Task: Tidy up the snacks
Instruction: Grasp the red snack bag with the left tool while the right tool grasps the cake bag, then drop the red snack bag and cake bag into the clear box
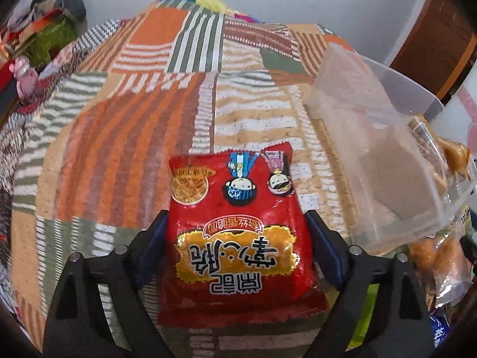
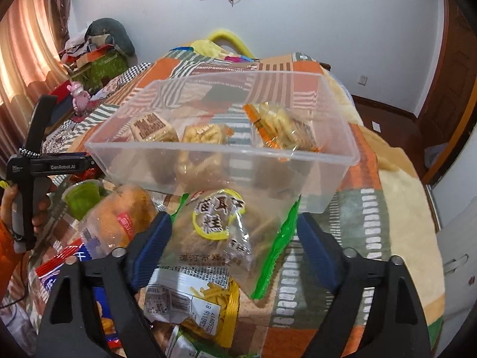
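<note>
A red snack packet (image 1: pixel 238 238) with cartoon figures lies flat on the patchwork quilt (image 1: pixel 119 164). My left gripper (image 1: pixel 236 213) is open around it, a blue pad close beside each long edge. In the right wrist view my right gripper (image 2: pixel 232 216) is open over a clear packet (image 2: pixel 220 232) with a green edge; there is a gap on both sides. This packet rests on a heap of other snacks. Just beyond stands a clear plastic box (image 2: pixel 223 149) holding several snack packets. The same clear plastic box (image 1: pixel 372 149) is at the right of the left wrist view.
A hand holds the left gripper's handle (image 2: pixel 29 164) at the left edge. A green jelly cup (image 2: pixel 83 194), a bread packet (image 2: pixel 125 214) and blue and red packets lie beside the heap. A pink toy (image 2: pixel 78 92) sits at the quilt's far left. A wooden door (image 2: pixel 447 89) stands right.
</note>
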A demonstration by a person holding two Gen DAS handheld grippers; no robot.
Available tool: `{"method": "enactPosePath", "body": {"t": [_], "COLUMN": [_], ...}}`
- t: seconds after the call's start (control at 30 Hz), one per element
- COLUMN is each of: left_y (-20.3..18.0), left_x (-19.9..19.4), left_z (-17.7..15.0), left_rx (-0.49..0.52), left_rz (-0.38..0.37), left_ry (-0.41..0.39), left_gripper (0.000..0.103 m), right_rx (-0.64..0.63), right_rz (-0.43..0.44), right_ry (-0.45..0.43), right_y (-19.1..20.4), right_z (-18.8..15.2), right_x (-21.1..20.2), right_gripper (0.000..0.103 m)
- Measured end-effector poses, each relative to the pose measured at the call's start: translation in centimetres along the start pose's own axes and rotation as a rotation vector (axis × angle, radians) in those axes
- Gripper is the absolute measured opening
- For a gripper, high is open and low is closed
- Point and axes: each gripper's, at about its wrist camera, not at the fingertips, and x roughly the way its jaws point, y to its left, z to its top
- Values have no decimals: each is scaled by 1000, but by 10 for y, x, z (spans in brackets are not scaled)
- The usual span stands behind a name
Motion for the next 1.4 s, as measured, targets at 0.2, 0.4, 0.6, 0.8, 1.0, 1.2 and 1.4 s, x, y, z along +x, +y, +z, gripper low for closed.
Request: {"method": "enactPosePath", "body": {"t": [0.2, 0.4, 0.6, 0.8, 1.0, 1.2, 1.4], "left_y": [0, -8, -19, -29, -40, -62, -90], "left_x": [0, -16, -41, -84, -117, -138, -151], "left_z": [-2, -11, -18, -13, -6, 3, 12], "left_rx": [6, 48, 104, 123, 93, 102, 126], "left_rz": [-14, 22, 67, 75, 14, -28, -68], "left_ry": [-23, -58, -104, -176, -224, -265, -293], "left_gripper": [82, 66, 65, 65, 65, 65, 65], "right_rx": [18, 51, 58, 86, 73, 65, 45], "right_rz": [22, 61, 71, 99, 97, 94, 86], "right_ry": [34, 22, -12, -41, -66, -102, -177], "right_y": [-1, -7, -8, -16, -15, -16, -18], "right_z": [-4, -7, -11, -9, -8, -2, 14], "right_x": [6, 4, -3, -17, -33, -50, -71], "right_gripper": [85, 76, 57, 42, 30, 30, 30]}}
